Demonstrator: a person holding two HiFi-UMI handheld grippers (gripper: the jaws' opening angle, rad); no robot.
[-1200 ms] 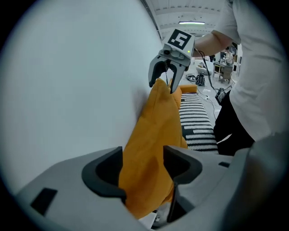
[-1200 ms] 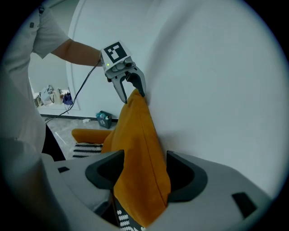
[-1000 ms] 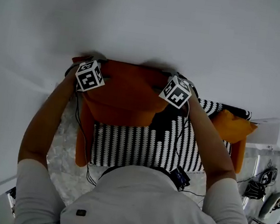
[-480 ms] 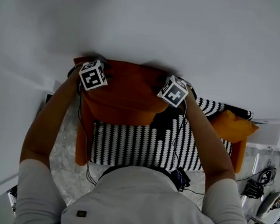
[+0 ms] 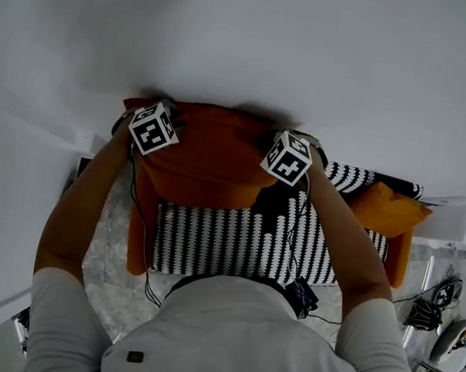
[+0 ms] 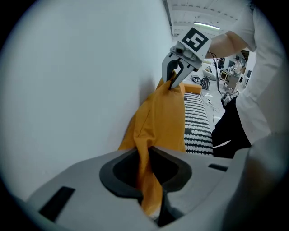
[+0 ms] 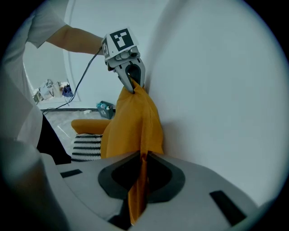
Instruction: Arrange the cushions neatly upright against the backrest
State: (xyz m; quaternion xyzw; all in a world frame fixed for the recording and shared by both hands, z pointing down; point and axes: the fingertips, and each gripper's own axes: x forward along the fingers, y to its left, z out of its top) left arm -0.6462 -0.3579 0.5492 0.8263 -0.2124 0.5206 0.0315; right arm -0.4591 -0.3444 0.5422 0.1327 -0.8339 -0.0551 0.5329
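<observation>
An orange cushion (image 5: 207, 156) hangs flat against the white wall above the sofa. I hold it by its two top corners. My left gripper (image 5: 144, 113) pinches the left corner; in the left gripper view the orange fabric (image 6: 162, 122) runs down between its jaws (image 6: 151, 198). My right gripper (image 5: 303, 143) pinches the right corner, with a fold of the cushion (image 7: 131, 126) caught in its jaws (image 7: 137, 194). Both pairs of jaws have just been closing onto the fabric. Each gripper view also shows the other gripper (image 6: 174, 81) (image 7: 132, 83) biting the far corner.
The sofa seat (image 5: 234, 241) is black-and-white striped, with orange armrests at the left (image 5: 138, 236) and right (image 5: 395, 255). A second orange cushion (image 5: 389, 210) lies at the sofa's right end. A white wall (image 5: 254, 38) stands behind, and loose gear (image 5: 447, 314) lies on the floor at right.
Both marker cubes have tilted slightly at the cushion's top corners. The cushion itself stays where it was against the wall.
</observation>
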